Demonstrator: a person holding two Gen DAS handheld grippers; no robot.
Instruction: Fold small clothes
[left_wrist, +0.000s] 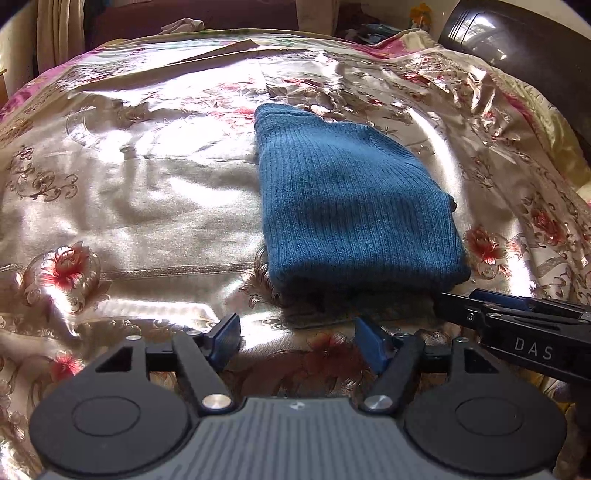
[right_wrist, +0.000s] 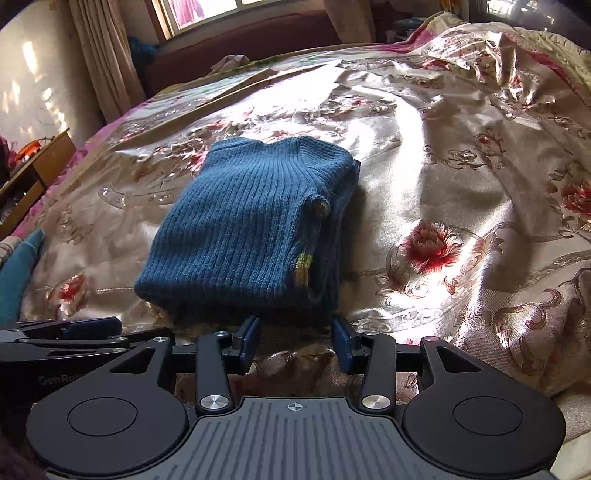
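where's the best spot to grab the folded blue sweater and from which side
Grip the blue sweater at its near folded edge, coming in low from the front with the right gripper, whose open jaws already face it. That edge is thick and rounded, so all layers would likely lift together. The right side shows loose stacked layers that could slip apart. The left gripper is open too.

Home bedroom — bed with a satin floral bedspread (right_wrist: 461, 155), curtained window (right_wrist: 207, 14), wooden side table (right_wrist: 33, 173).

Sunlit floral bedspread (right_wrist: 461, 155), window (right_wrist: 203, 14) with curtains (right_wrist: 107, 62), wooden cabinet (right_wrist: 33, 173).
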